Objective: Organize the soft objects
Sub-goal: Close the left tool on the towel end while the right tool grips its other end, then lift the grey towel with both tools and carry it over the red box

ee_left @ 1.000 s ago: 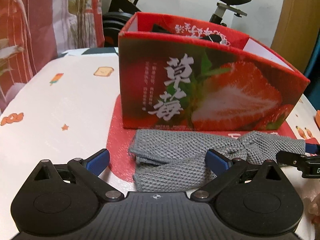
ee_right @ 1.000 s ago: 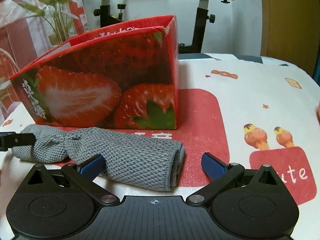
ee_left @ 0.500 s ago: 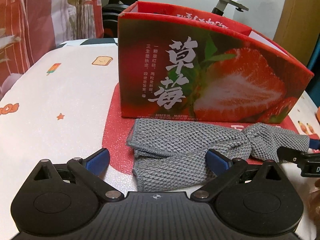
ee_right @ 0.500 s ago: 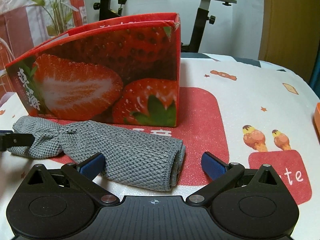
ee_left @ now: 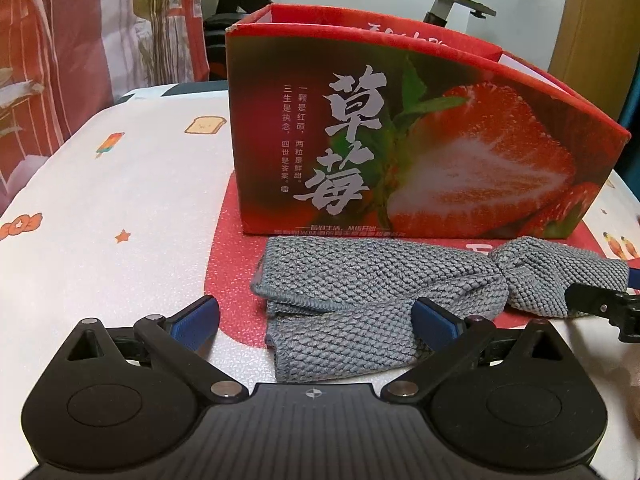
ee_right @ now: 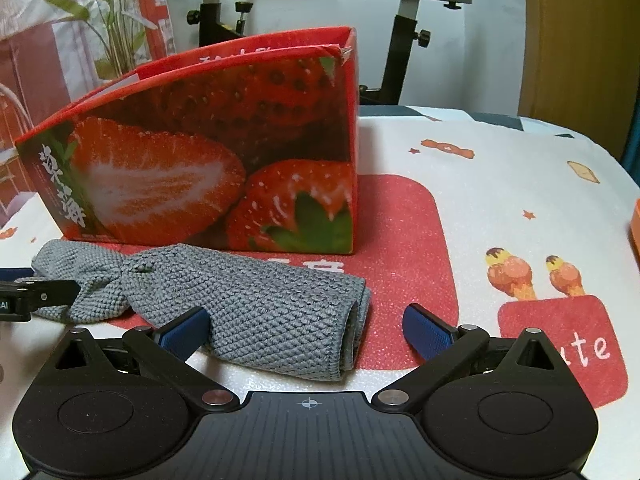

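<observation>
A grey knitted cloth (ee_left: 384, 288) lies rolled on the table in front of a red strawberry box (ee_left: 420, 152). It also shows in the right wrist view (ee_right: 256, 312), with the box (ee_right: 208, 168) behind it. My left gripper (ee_left: 316, 320) is open, its fingers on either side of the cloth's left end. My right gripper (ee_right: 304, 328) is open around the cloth's right end. A finger of the right gripper shows at the left view's right edge (ee_left: 600, 304), beside the cloth's bunched end.
The table has a white printed cover (ee_left: 120, 200) with a red patch (ee_right: 400, 240) under the box. An exercise bike (ee_right: 412, 20) and a plant (ee_right: 108, 20) stand behind the table. An orange object (ee_right: 635, 228) sits at the right edge.
Both grippers have moved lower and a little closer to the cloth. The cloth's bunched end has spread slightly. Both stay open.
</observation>
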The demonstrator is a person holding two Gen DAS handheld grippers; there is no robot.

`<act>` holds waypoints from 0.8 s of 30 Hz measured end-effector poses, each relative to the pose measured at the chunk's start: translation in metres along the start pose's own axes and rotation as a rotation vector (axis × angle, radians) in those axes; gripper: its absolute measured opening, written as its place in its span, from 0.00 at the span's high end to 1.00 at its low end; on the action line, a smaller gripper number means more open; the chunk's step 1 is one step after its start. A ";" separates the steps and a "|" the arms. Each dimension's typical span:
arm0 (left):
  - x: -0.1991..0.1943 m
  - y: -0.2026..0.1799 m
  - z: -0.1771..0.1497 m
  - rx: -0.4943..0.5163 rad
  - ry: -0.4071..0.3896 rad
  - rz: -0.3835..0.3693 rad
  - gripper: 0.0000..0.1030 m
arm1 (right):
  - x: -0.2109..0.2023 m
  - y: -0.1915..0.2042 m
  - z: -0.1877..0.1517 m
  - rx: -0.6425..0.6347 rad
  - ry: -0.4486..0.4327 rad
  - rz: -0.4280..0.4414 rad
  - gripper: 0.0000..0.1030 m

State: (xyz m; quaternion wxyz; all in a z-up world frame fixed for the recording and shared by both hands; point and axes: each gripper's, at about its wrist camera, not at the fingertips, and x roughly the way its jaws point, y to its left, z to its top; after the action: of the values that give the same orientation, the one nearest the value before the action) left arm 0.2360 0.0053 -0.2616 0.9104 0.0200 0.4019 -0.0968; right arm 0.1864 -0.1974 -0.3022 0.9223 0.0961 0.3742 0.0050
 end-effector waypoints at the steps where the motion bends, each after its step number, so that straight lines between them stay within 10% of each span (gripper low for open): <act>1: 0.000 0.000 0.000 0.000 0.003 -0.002 0.00 | 0.000 0.000 0.000 0.000 0.000 0.002 0.00; 13: -0.003 0.005 0.001 -0.011 0.012 -0.026 0.03 | -0.006 0.004 0.001 -0.015 -0.005 0.059 0.29; 20: -0.013 0.018 -0.001 -0.085 -0.019 -0.118 0.73 | -0.013 -0.002 0.002 0.031 -0.007 0.105 0.70; 24: -0.021 0.025 -0.003 -0.124 -0.037 -0.157 0.81 | -0.021 -0.003 0.005 0.034 -0.031 0.131 0.81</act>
State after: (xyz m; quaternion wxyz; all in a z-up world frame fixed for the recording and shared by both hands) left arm 0.2251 0.0335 -0.2496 0.9067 -0.0698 0.3907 -0.1430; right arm 0.1741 -0.2033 -0.2849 0.9239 0.1361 0.3531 0.0574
